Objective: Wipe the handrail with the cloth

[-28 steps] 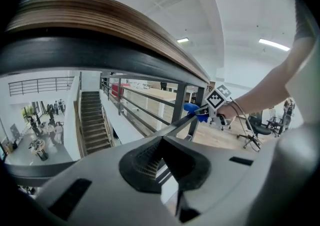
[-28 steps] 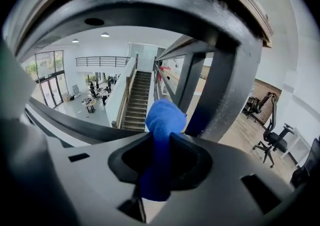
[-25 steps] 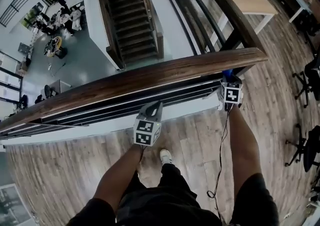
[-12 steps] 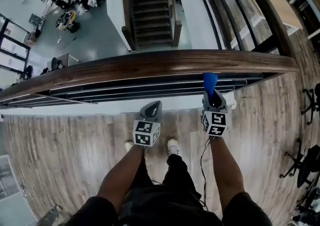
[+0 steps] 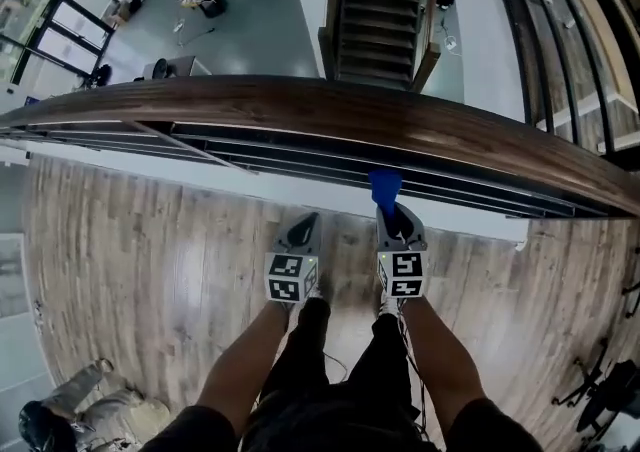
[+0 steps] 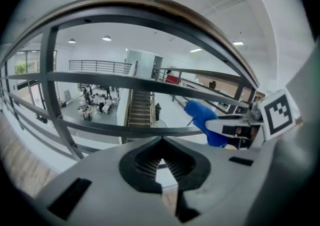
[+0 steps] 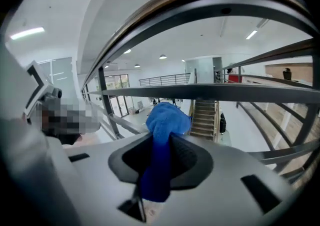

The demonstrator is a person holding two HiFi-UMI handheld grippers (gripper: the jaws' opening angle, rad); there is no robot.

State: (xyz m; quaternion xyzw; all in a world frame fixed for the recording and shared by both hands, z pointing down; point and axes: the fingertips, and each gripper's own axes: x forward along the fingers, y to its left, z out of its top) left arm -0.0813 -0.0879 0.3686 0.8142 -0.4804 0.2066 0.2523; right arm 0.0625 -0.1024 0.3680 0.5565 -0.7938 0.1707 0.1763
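Two hand-held grippers: side by side above the floor, both noses aimed at the railing, a small gap between them.
Left hand-held gripper: jaws closed together, and its own view shows nothing pinched between them.
Right hand-held gripper: clamped tight on the cloth, as its own view shows; the left gripper view catches it at far right.
Cloth: blue and bunched, a wad bulging past the jaw tips, with a tail trailing down behind them; also seen from the side.
Handrail: dark wood, sweeping right across the head view; from both gripper views it arcs overhead.
Cloth against handrail: apart. The wad sits lower, level with the bars, short of the wood.
Bars: grey horizontal metal rails under the handrail; I can't tell whether the cloth touches them.
Beyond the railing: stairs dropping to a lower hall.
Person: bare forearms, dark shorts, standing right up at the railing.
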